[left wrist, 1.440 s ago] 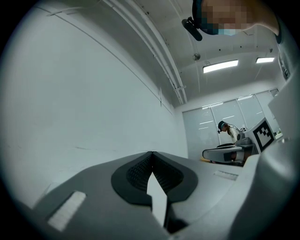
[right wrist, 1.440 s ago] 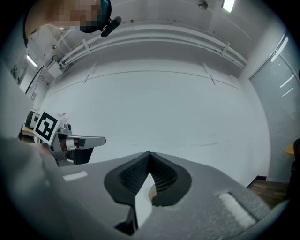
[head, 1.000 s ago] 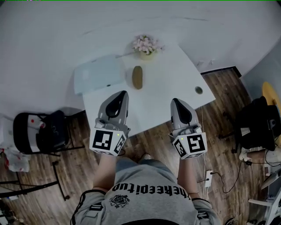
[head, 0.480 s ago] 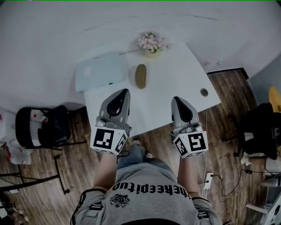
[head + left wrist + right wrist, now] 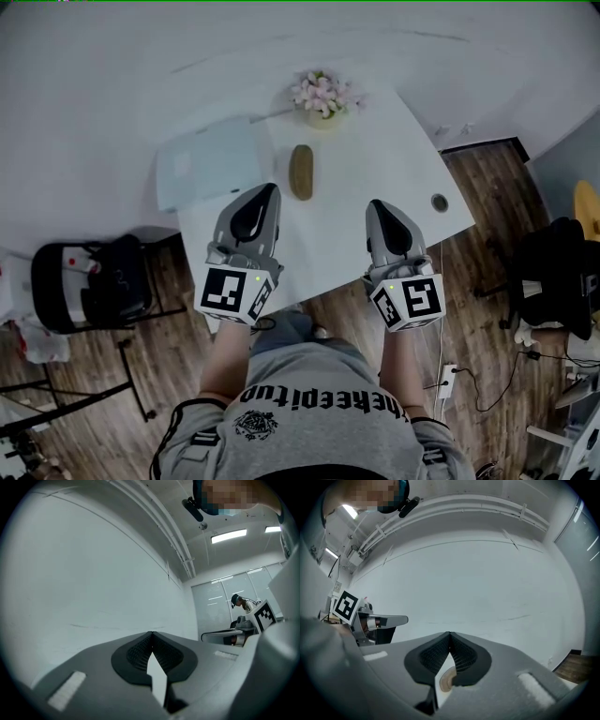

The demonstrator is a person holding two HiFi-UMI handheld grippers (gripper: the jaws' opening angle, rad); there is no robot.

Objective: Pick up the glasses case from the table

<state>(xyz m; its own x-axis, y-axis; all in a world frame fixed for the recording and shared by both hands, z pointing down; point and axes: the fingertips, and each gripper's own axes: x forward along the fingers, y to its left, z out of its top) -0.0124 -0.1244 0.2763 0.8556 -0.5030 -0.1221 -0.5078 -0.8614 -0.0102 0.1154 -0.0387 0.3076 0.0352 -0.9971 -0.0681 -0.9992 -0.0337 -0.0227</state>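
The glasses case (image 5: 301, 172), an olive-brown oval, lies on the white table (image 5: 375, 159) towards its far side. My left gripper (image 5: 269, 193) hovers over the table just short of the case and slightly left of it, jaws shut and empty. My right gripper (image 5: 376, 208) is level with it, to the right of the case, also shut and empty. In the left gripper view the jaws (image 5: 152, 633) meet in front of a bare white wall. In the right gripper view the tips (image 5: 449, 633) meet too; a small brownish shape (image 5: 446, 679) shows in the gap below them, and I cannot tell what it is.
A pot of pink flowers (image 5: 322, 97) stands at the table's far edge, behind the case. A pale flat board (image 5: 211, 161) covers the far left corner. A cable hole (image 5: 439, 202) sits near the right edge. A chair with a dark bag (image 5: 89, 286) stands to the left on the wooden floor.
Both grippers have moved forward from the table's near edge to over its top. The left tip is now close to the case. Jaws stay shut.
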